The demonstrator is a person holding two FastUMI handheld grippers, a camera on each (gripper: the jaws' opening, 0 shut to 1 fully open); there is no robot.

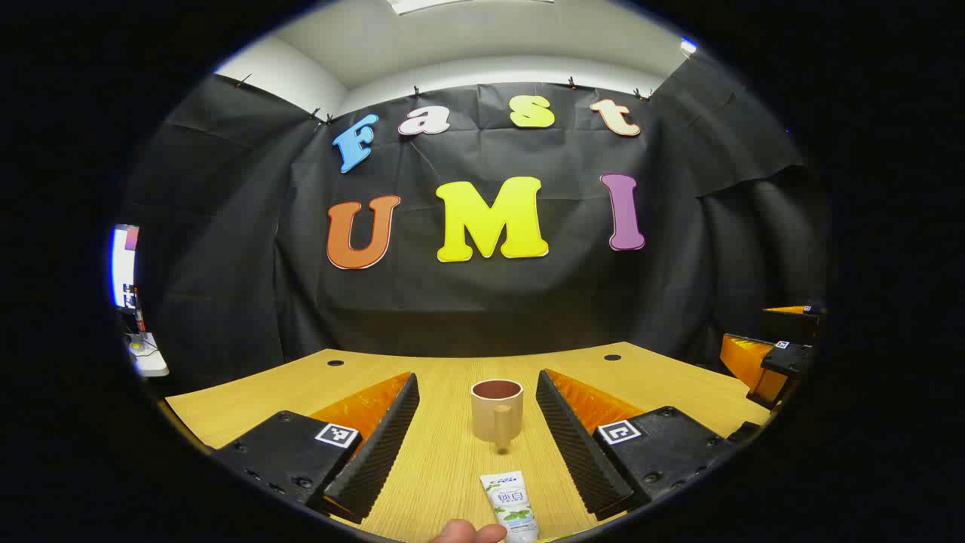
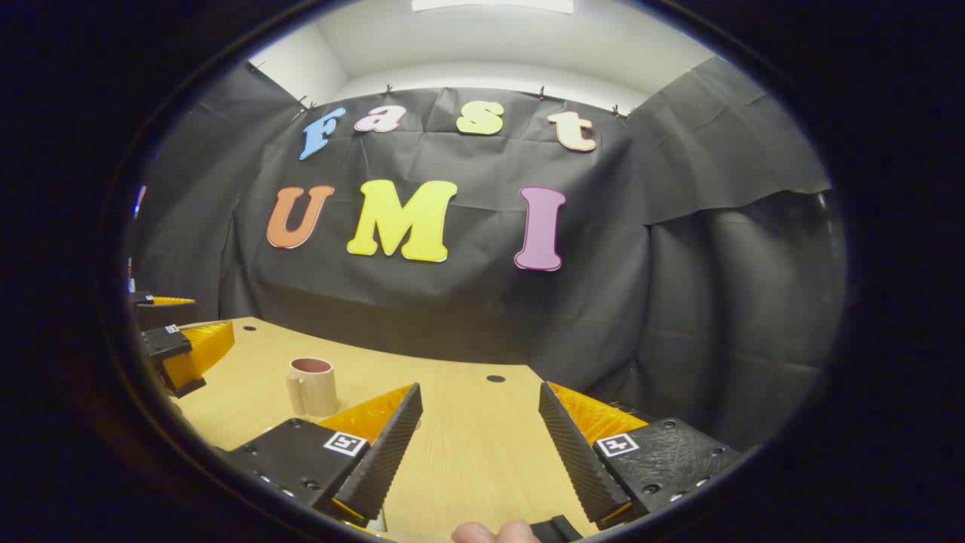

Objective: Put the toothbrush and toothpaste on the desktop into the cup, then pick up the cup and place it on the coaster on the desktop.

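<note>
A beige cup (image 1: 497, 411) with its handle towards me stands upright on the wooden desktop (image 1: 663, 373), straight ahead between my left gripper's fingers. A white toothpaste tube (image 1: 510, 505) lies flat on the desk nearer than the cup, at the bottom of the left gripper view. My left gripper (image 1: 477, 434) is open, with nothing between its fingers. In the right gripper view the cup (image 2: 312, 386) stands to the left. My right gripper (image 2: 479, 445) is open over bare desk. The right gripper (image 1: 769, 362) shows far right in the left gripper view, and the left gripper (image 2: 177, 351) far left in the right gripper view.
Two dark cable holes (image 1: 335, 363) (image 1: 612, 357) sit near the desk's far edge, with the black cloth wall right behind. A fingertip (image 1: 467, 532) shows at the bottom edge. A lit screen (image 1: 124, 265) stands beyond the desk on the left.
</note>
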